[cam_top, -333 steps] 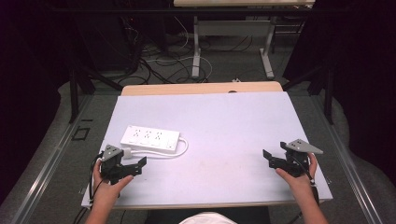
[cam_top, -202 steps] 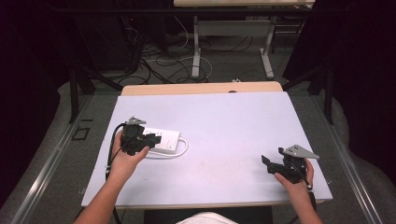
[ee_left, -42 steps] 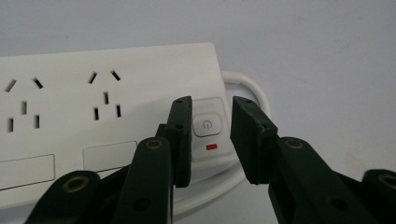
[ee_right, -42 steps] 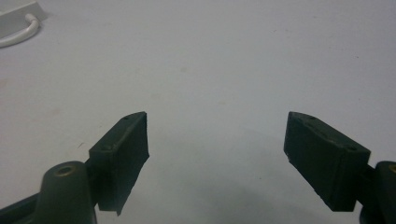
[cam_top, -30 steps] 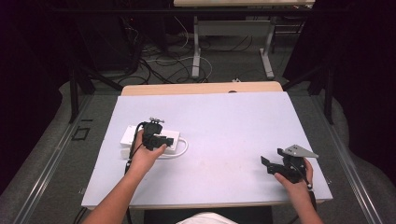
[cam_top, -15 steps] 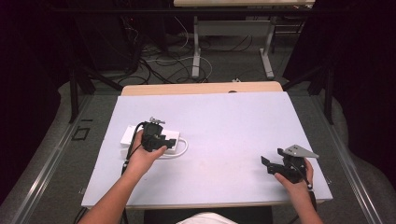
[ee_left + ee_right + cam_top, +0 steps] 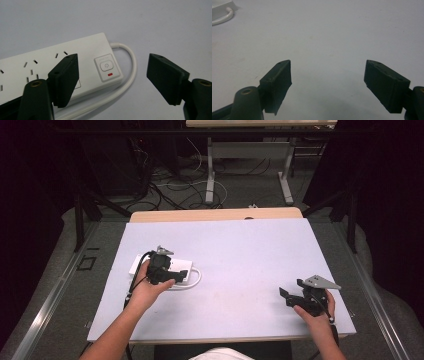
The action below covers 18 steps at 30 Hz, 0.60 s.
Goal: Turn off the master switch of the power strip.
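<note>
- The left gripper (image 7: 112, 77) hovers over the switch end of the white power strip (image 7: 62, 65); its jaws have just been opening and stand wide, gripping nothing.
- The power strip lies flat on the left part of the table (image 7: 240, 255), its white cord (image 7: 130, 75) looping beside it.
- The power button (image 7: 106, 65) sits between the spread jaws, a red mark below it.
- The step in hand looks like working the switch; the next move probably calls for lifting clear or pressing again with one jaw tip.
- The right gripper (image 7: 295, 292) rests near the table's right front corner, jaws wide and empty.
</note>
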Motion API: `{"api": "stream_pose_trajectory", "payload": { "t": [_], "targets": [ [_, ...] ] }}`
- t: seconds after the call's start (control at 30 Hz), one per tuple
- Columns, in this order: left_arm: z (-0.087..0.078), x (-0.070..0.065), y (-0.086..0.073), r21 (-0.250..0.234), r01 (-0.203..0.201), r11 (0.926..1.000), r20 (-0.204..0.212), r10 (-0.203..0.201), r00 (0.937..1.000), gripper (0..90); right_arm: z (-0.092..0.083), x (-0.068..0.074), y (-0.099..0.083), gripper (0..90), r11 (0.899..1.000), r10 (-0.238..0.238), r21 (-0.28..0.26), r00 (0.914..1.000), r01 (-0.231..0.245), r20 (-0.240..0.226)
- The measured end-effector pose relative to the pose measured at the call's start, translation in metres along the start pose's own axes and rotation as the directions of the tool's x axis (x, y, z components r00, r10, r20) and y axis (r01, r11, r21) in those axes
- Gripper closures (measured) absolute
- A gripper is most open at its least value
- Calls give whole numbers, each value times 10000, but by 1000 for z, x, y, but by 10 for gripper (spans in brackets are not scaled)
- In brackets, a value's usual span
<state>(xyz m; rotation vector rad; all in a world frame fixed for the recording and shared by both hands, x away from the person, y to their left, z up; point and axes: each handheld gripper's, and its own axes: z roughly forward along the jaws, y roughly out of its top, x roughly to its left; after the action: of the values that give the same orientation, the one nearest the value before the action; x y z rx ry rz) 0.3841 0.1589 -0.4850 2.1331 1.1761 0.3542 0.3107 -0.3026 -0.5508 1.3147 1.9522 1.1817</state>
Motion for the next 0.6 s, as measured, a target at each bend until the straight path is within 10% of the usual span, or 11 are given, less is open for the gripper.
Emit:
{"api": "stream_pose_trajectory", "payload": {
  "t": [0.33, 0.6],
  "targets": [
    [-8, 3, -7, -138, -869, 9961, -148, 867, 9961, 211, 0, -1, 0, 214, 10000, 58, 65, 9999, -57, -122],
    [-17, 12, -16, -415, -772, 9961, -295, 761, 9967, 192, 0, -3, -1, 214, 10000, 17, 43, 10000, -17, -62]
  ]
}}
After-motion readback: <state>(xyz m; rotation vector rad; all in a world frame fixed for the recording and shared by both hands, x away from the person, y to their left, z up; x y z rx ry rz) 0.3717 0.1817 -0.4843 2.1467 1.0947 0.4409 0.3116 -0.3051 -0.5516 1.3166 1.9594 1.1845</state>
